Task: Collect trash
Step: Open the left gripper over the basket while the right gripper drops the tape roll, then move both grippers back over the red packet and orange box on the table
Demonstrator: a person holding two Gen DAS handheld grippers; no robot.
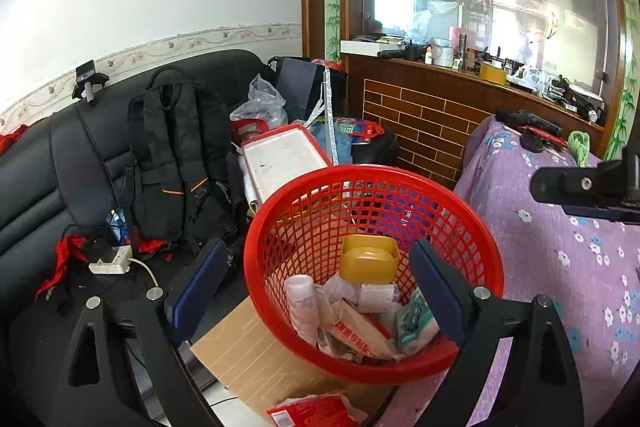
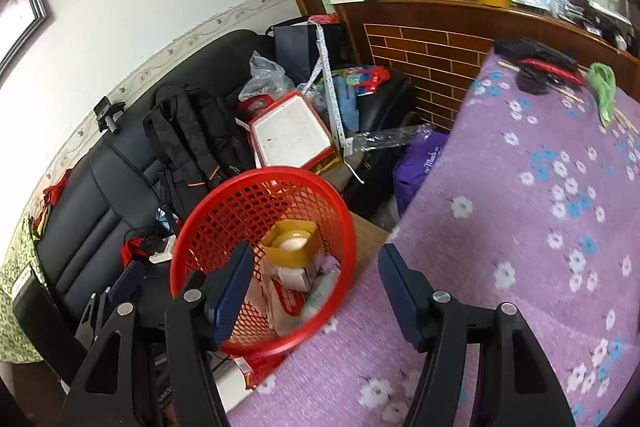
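Here, basket: red mesh basket (image 1: 372, 187) on cardboard, beside the purple floral-cloth worktop (image 1: 560, 267).
Trash: yellow tub (image 1: 368, 259), white bottle (image 1: 302, 303), wrappers (image 1: 360, 331), all inside the basket.
Left claw (image 1: 320, 291): spread wide, empty, straddling the basket's near rim.
Right claw (image 2: 316, 291): spread, empty, just beside the basket.

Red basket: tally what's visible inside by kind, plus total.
In the red basket, left wrist view:
Yellow plastic container: 1
White cylindrical bottle: 1
Red-printed wrapper: 1
Green-and-white tissue pack: 1
Small white cup or roll: 1
Total: 5 distinguishable; crumpled scraps underneath cannot be counted.
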